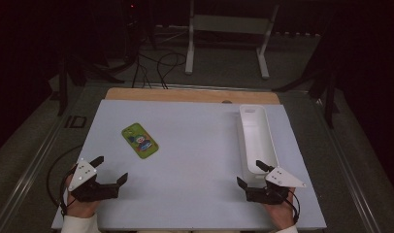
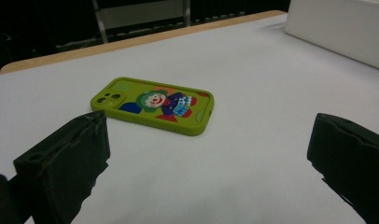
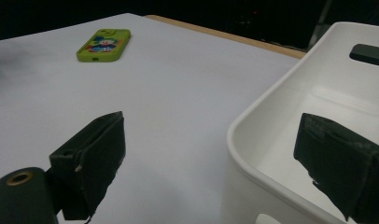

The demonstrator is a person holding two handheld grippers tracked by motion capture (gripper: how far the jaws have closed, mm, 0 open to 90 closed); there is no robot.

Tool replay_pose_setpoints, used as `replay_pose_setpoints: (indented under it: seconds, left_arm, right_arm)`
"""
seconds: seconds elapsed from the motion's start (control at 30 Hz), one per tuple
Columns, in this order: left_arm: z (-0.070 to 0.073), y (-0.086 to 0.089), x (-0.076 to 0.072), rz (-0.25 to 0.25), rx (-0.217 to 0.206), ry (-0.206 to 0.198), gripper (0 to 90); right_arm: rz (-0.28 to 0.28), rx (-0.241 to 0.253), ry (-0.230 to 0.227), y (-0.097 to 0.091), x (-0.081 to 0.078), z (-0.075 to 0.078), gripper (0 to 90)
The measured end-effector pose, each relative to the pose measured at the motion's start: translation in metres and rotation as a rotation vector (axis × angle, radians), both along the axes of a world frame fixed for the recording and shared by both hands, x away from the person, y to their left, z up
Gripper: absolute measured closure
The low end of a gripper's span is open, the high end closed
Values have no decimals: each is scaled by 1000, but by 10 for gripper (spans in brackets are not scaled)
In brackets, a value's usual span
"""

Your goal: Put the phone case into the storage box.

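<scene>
A green phone case [image 1: 139, 141] with a clown picture lies flat on the white table top, left of centre; it lies just ahead of the jaws in the left gripper view [image 2: 152, 105] and far off in the right gripper view [image 3: 104, 45]. A long white bin [image 1: 256, 137] stands at the right, empty inside. My left gripper [image 1: 109, 170] rests at the front left, open, nothing between its jaws. My right gripper [image 1: 249, 174] sits at the front right, open, astride the bin's near corner [image 3: 253, 135] without gripping it.
The white sheet [image 1: 195, 160] covers a wooden table whose far edge [image 1: 185, 94] shows behind it. A white metal stand [image 1: 229, 29] and cables lie on the floor beyond. Dark surroundings on both sides.
</scene>
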State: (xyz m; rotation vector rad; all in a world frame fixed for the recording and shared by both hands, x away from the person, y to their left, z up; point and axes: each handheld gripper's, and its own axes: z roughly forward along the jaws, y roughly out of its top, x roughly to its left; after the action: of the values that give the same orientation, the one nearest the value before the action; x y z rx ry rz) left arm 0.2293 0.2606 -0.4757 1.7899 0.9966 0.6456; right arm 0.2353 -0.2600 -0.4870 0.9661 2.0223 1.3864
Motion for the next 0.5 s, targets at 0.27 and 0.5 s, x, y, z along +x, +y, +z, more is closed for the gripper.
replay_pose_setpoints:
  seconds: [0.27,0.5]
  left_arm:
    - [-1,0,1,-17,-13,15,0]
    - [2,0,2,-9,-15,28,0]
  right_arm:
    - [-3,5,1,0,0,0,88]
    - [-6,11,6,0,1,-1,88]
